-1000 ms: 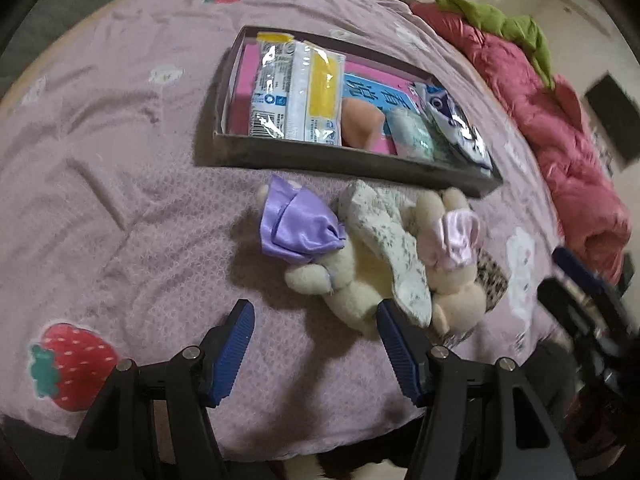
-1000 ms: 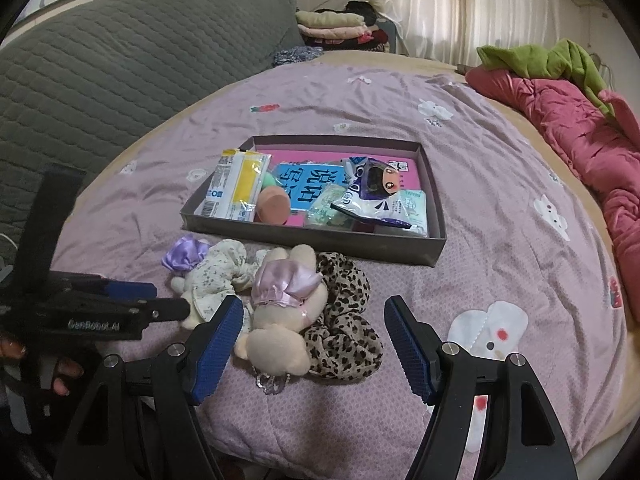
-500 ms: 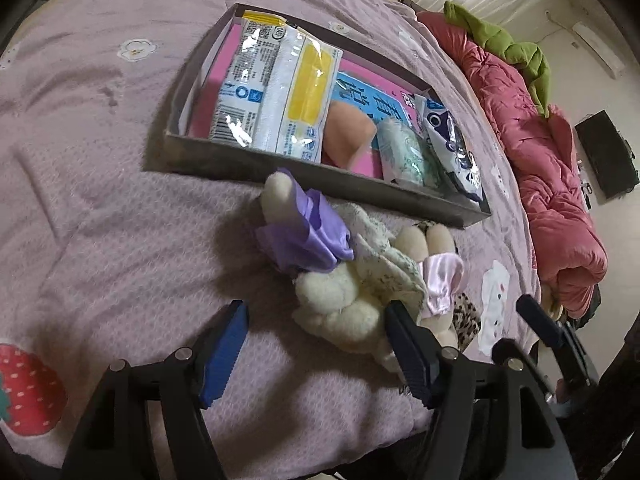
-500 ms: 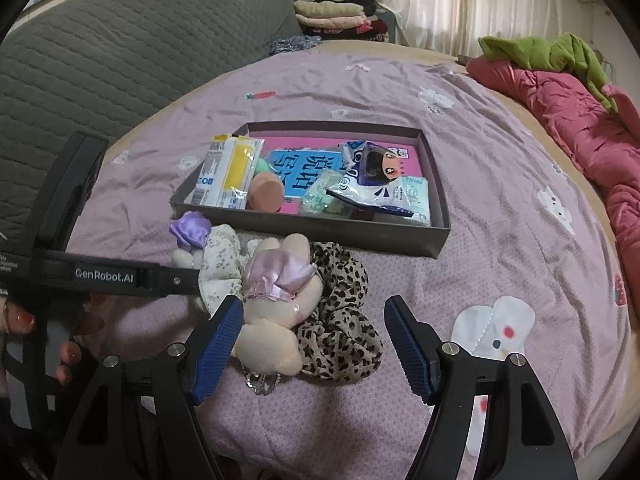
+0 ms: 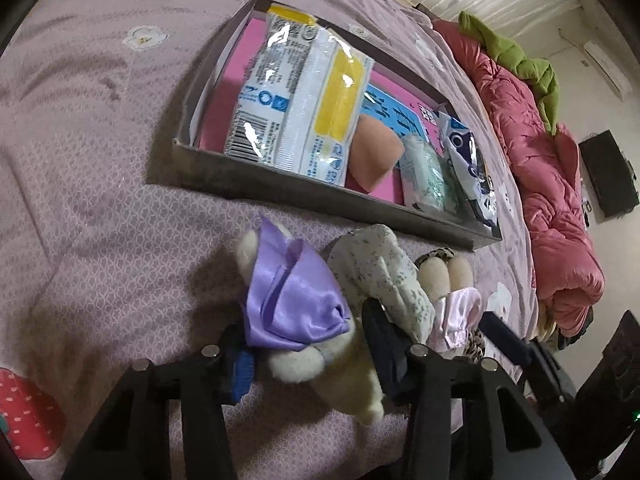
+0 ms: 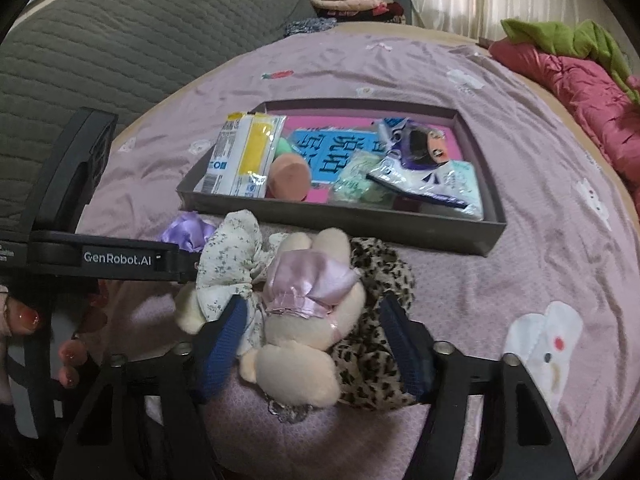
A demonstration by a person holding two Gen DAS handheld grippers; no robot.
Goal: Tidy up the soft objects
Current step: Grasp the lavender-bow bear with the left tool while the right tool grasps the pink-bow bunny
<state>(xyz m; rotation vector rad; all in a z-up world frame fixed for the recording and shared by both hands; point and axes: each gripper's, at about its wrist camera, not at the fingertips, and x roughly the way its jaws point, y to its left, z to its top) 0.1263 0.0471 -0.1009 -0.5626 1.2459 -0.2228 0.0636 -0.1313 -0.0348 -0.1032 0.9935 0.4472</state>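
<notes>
A: In the left wrist view, what is sitting lowest in the frame?

B: The left gripper (image 5: 308, 354), at the bottom centre. Its jaws have just been closing around the plush with the purple satin bow (image 5: 294, 312), and the fingers are lying against both flanks of the plush. I am calling it clenched on the toy, though how firmly the pads are pressing I cannot tell.

A: And the other hand?

B: The right gripper (image 6: 316, 344) is filling the lower middle of its own view. Its jaws have also just been closing, bracketing the plush with the pink satin bow (image 6: 304, 328) together with a fold of the leopard-print scrunchie (image 6: 380, 304). The left pad is touching the floral scrunchie (image 6: 228, 268); the right pad is sitting in the leopard fabric. The pink toy itself is looking loose between them, so I am reading that gripper as not yet grasping.

A: Further up?

B: Just beyond the pile, mid-frame, the grey tray (image 6: 360, 222) is lying on the lilac bedspread (image 6: 540, 248), already holding a tissue pack (image 6: 244, 156), a peach sponge (image 6: 290, 176) and other packets.

A: Which step is this, then?

B: Picking up, I am judging. Next, each plush is needing a secure pinch, a lift clear of the tangled scrunchies, then carrying over the near wall into the tray.
</notes>
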